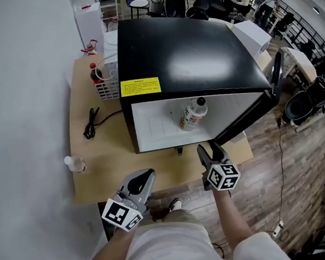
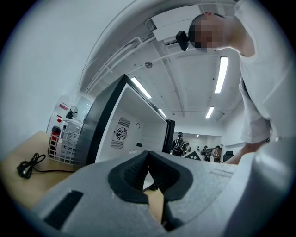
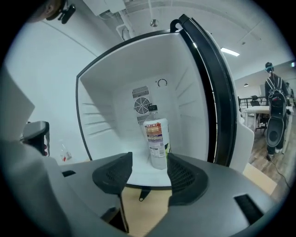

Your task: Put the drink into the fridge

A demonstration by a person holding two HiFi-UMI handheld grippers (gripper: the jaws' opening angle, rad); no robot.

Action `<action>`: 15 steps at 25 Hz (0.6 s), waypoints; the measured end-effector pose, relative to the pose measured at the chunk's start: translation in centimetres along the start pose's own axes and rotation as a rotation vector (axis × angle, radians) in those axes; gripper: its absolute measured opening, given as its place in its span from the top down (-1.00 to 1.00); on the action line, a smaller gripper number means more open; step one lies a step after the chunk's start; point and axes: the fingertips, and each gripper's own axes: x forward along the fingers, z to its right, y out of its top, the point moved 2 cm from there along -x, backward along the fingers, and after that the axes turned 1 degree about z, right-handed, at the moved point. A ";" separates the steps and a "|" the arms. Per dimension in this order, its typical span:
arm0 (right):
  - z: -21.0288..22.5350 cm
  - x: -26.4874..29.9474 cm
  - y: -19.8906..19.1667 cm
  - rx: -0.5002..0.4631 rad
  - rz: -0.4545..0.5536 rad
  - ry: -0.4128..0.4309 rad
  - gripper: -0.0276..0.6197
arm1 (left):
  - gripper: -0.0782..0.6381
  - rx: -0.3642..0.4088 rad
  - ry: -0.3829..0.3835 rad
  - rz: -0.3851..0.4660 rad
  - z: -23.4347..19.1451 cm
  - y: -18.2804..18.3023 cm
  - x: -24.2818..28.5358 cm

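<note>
The drink, a white bottle (image 1: 193,113) with a dark cap and a printed label, stands upright on the floor of the small black fridge (image 1: 178,56). The fridge door (image 1: 252,115) is swung open to the right. My right gripper (image 1: 209,149) hovers at the table's front edge, just outside the opening. Its jaws are apart and empty, and in the right gripper view the bottle (image 3: 156,141) shows beyond the right gripper (image 3: 149,159), clear of the pads. My left gripper (image 1: 147,174) is lower left of it, near the table's front edge. Its pads meet with nothing between them.
The fridge sits on a wooden table (image 1: 106,172) against a white wall. A white wire basket (image 1: 105,80) with a red-capped bottle stands left of the fridge. A black cable (image 1: 93,124) and a small clear bottle (image 1: 74,163) lie on the table's left side.
</note>
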 end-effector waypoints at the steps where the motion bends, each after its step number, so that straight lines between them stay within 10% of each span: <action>1: -0.3 -0.2 -0.2 0.025 0.004 0.005 0.23 | 0.74 0.003 -0.001 0.003 -0.2 0.1 -0.3; 8: -1.4 -0.9 -0.3 0.143 0.027 0.028 0.87 | 0.74 0.035 0.004 0.009 -1.1 1.4 -1.2; 15: -0.2 -2.2 1.3 0.146 0.044 0.054 0.91 | 0.74 0.062 -0.013 0.022 -0.7 2.2 0.5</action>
